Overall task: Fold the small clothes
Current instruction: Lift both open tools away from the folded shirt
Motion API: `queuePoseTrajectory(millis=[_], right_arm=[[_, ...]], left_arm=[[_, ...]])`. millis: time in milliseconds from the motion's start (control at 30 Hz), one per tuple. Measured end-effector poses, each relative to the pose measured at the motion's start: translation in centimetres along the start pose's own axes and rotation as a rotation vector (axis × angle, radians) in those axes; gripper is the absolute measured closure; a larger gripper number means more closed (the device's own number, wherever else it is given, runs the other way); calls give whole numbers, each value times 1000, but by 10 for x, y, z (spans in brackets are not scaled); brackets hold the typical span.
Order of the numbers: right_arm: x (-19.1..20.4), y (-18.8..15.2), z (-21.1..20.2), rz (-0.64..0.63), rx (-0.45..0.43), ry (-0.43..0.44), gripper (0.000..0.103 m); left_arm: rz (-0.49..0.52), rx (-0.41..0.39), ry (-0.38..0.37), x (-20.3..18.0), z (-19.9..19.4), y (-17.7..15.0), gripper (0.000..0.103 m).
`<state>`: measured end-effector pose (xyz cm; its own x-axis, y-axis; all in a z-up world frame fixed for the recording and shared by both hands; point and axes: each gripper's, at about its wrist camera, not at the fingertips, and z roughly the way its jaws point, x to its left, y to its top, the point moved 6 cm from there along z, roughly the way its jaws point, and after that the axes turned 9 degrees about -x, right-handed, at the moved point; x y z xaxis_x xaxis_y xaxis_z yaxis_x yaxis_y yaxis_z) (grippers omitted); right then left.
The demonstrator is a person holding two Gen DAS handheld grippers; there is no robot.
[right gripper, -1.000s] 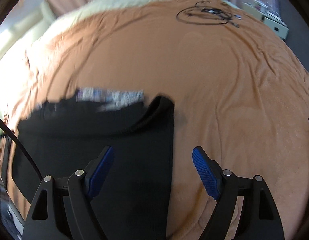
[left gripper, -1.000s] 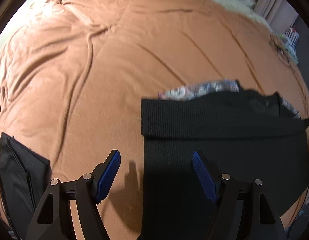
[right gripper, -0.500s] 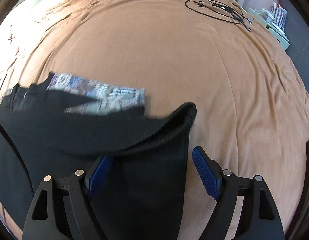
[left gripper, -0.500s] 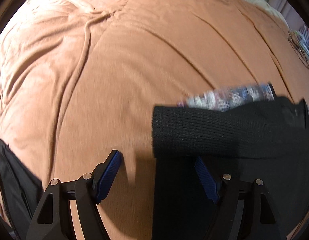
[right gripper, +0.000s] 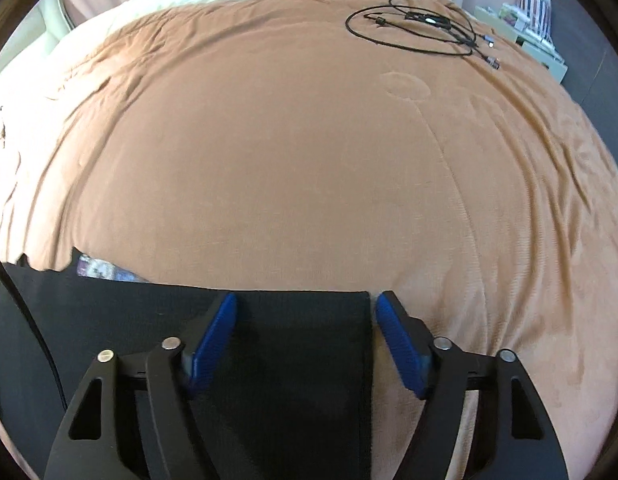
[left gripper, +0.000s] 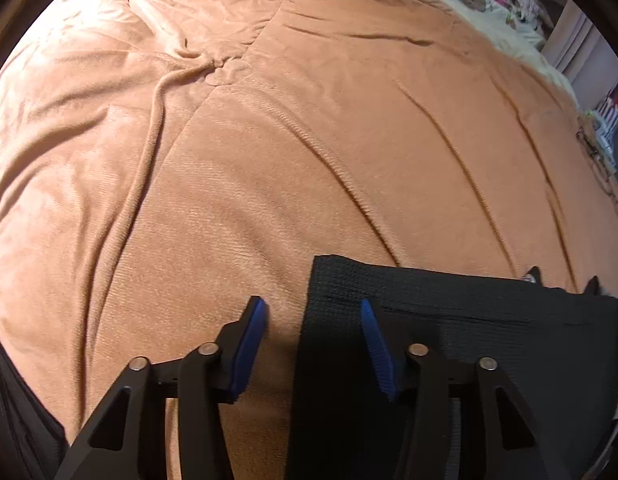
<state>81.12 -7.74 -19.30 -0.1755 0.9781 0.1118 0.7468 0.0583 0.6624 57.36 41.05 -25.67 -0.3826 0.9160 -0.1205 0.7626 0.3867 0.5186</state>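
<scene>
Left wrist view, lower half of frame: left gripper (left gripper: 313, 316), two black fingers with blue ribbed pads, jaws apart and just now closing. One pad (left gripper: 248, 344) sits over bare blanket, the other pad (left gripper: 376, 346) over the black garment (left gripper: 489, 320); the garment's left edge runs between them, and neither pad can be seen pressing on it.

Black garment: ribbed knit, folded, lying flat on the blanket in the lower right of the frame, its far edge straight across the middle right.

Brown blanket (left gripper: 269, 160): plush, creased, fills most of the frame. Cream bedding (left gripper: 489, 12) with printed figures at the upper right edge. Second dark item (left gripper: 17, 412) at the lower left edge, kind not legible.

Right wrist view, lower half of frame: right gripper (right gripper: 305, 318), same build, jaws parted and just now closing. Left pad (right gripper: 213, 340) lies over the garment (right gripper: 289, 360); right pad (right gripper: 401, 344) is just beside the garment's right edge, over the blanket (right gripper: 309, 140). No grip shown.

Patterned fabric (right gripper: 105, 272): a small strip showing past the garment's far edge, lower left. Black cables (right gripper: 421, 28): coiled loosely on the blanket, upper right, well apart from the garment. Pale shelf unit (right gripper: 545, 56) at the far right edge.
</scene>
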Motion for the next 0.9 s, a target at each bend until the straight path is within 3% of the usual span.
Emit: queuePoseTrajectory(millis=[133, 300, 433, 467, 500, 533, 900], right_arm=[[-11, -3, -6, 34, -5, 58, 56], [-31, -7, -12, 104, 5, 161, 58], [-40, -8, -9, 91, 14, 161, 61], [-41, -7, -7, 90, 16, 154, 67], [-44, -7, -6, 87, 17, 134, 86], [-47, -7, -5, 87, 17, 104, 96], [-44, 7, -55, 72, -131, 53, 99]], left_arm=[[-34, -9, -23, 1, -3, -3, 77], [-60, -15, -47, 2, -11, -7, 92], [-42, -31, -37, 1, -14, -5, 96], [-42, -37, -30, 2, -16, -5, 98], [-41, -45, -16, 2, -18, -5, 98], [-43, -56, -3, 3, -22, -4, 98], [-24, -161, 23, 5, -62, 22, 99]])
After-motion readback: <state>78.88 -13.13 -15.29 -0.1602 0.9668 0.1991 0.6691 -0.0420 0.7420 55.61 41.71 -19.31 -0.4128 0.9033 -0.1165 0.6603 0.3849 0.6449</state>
